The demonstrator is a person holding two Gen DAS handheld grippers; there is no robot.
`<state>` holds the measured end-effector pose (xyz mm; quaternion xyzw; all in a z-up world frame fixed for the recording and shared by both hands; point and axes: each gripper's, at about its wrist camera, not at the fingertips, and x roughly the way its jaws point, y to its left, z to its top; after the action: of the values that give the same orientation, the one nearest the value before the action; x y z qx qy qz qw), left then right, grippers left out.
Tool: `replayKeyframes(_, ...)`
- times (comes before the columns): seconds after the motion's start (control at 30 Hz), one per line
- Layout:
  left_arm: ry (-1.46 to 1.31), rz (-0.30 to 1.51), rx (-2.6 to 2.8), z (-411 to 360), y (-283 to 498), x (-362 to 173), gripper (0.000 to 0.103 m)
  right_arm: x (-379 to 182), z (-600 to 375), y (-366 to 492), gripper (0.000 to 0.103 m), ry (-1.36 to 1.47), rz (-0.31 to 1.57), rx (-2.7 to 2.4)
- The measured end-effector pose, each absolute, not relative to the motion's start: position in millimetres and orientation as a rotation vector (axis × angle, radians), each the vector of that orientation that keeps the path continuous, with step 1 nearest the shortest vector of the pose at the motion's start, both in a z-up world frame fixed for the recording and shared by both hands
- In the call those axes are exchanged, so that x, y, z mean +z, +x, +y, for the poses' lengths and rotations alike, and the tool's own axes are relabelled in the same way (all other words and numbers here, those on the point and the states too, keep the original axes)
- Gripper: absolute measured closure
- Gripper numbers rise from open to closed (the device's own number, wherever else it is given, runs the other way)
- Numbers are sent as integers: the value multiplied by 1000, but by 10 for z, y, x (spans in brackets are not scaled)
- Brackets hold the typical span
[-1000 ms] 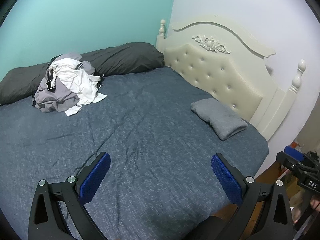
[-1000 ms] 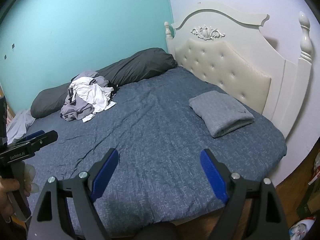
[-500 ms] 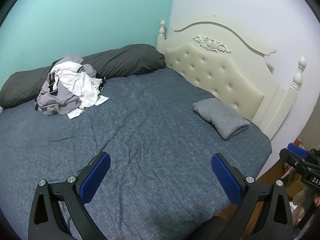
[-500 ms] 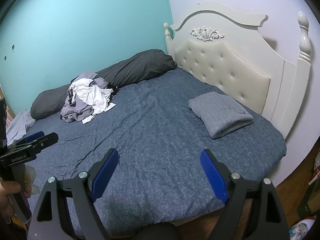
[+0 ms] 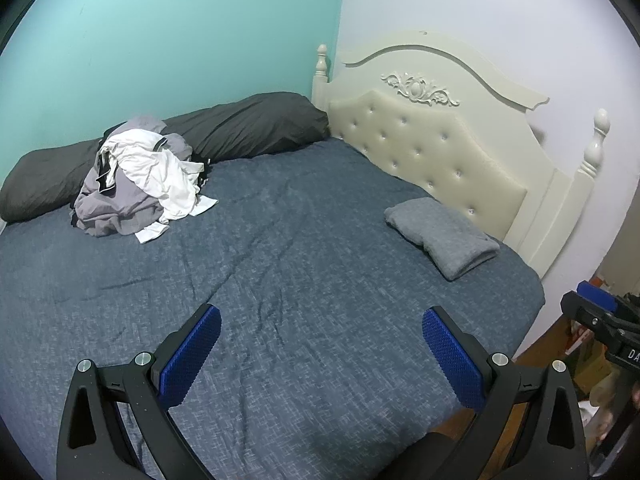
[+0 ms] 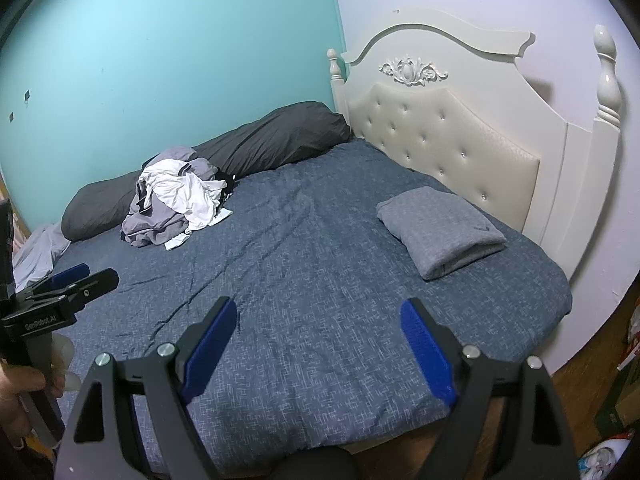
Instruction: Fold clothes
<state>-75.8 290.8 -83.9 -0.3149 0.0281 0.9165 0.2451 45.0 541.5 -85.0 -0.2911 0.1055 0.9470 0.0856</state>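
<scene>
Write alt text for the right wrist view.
The right gripper, fingers open and empty, hovers over a blue bed. A heap of unfolded clothes lies far left by a dark pillow; a folded grey garment sits near the headboard.

In the left wrist view the clothes pile [image 5: 140, 184] sits slightly further right and lower than a second ago. The folded grey garment [image 5: 442, 236] has shifted slightly right toward the frame's edge. The right wrist view shows no visible change.
</scene>
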Motion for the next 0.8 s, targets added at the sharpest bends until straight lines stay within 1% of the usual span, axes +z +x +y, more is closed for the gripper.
replayKeyframes(0.8,-846,84,2532,2892,-762,-812,0,-866,5424,449,18,-863,319,2819)
